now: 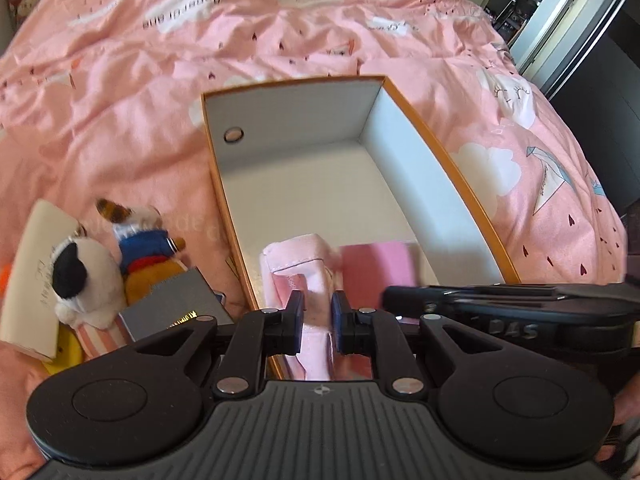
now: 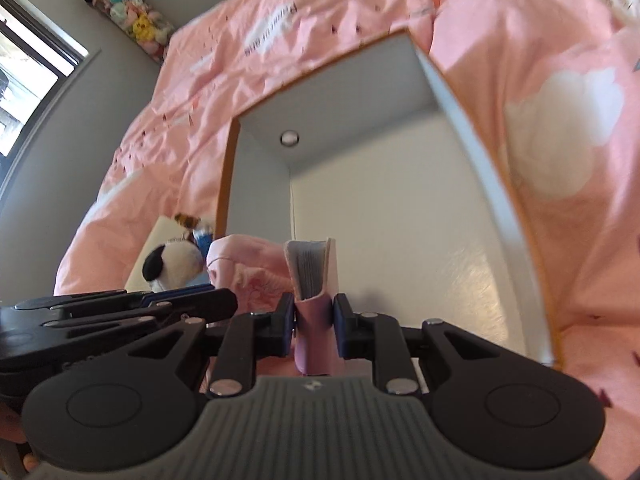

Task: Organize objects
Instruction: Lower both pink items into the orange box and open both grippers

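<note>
The left hand-held gripper (image 1: pixel 316 322) at the lower centre of its view is clamped narrowly on a pale pink fabric pouch (image 1: pixel 298 280), which hangs over the near end of an open orange-edged box (image 1: pixel 436 152) with a white inside. The box lies on a bed under a pink duvet (image 1: pixel 140 80). In the right wrist view, the right hand-held gripper (image 2: pixel 314 322) pinches a small pink-covered notebook (image 2: pixel 312 272) by its spine, pages fanned upward, over the same box. At the lower left of the left view, beside the box, lie a black-and-white plush (image 1: pixel 84 276), a blue-shirted plush (image 1: pixel 144 240) and a grey box (image 1: pixel 176 304).
</note>
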The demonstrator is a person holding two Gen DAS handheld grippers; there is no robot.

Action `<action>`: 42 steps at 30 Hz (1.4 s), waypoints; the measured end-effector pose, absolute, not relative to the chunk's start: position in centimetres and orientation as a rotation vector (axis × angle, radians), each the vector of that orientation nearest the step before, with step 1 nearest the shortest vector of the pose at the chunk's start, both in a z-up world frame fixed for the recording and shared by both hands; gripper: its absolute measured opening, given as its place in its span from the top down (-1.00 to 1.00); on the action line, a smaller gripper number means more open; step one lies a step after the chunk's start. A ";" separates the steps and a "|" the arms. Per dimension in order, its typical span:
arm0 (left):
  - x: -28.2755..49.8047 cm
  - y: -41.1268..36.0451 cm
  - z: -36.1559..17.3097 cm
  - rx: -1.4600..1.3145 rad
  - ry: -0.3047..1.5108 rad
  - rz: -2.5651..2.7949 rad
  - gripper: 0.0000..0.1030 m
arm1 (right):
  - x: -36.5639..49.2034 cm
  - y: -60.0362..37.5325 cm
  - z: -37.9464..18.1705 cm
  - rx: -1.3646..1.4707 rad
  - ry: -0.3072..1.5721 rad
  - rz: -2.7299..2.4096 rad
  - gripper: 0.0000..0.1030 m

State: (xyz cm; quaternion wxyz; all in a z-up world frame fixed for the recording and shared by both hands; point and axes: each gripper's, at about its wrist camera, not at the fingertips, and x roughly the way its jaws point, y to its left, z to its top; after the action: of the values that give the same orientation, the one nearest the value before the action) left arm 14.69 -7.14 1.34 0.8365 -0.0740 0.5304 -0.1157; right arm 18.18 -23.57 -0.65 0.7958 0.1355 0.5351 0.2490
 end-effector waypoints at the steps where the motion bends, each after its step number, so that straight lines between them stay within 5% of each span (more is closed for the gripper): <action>1: 14.9 -7.1 0.9 -0.172 1.146 -0.256 0.93 | 18.5 -23.2 -1.3 0.294 1.175 0.544 0.58; 7: 15.5 -6.3 -1.5 -0.248 1.221 -0.275 0.93 | 19.5 -21.5 -3.1 0.289 1.268 0.562 0.58; 21: 13.6 -1.7 -0.4 -0.390 1.031 -0.259 0.83 | 18.1 -18.2 -3.3 0.089 1.197 0.473 0.55; 24: 13.0 -1.3 0.0 -0.377 0.996 -0.245 0.61 | 17.3 -17.2 -2.5 -0.009 1.153 0.457 0.55; 28: 12.6 -0.6 0.0 -0.397 0.979 -0.249 0.61 | 16.6 -15.6 -2.7 -0.105 1.133 0.449 0.55; 42: 11.9 1.1 -1.6 -0.446 1.011 -0.214 0.51 | 15.7 -19.1 -2.7 0.234 1.190 0.393 0.44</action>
State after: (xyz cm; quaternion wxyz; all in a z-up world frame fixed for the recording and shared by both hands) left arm 11.87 1.14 -1.55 0.8457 -0.2112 0.4794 -0.1013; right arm 15.69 -19.07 -2.69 0.8037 0.1090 0.5555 0.1833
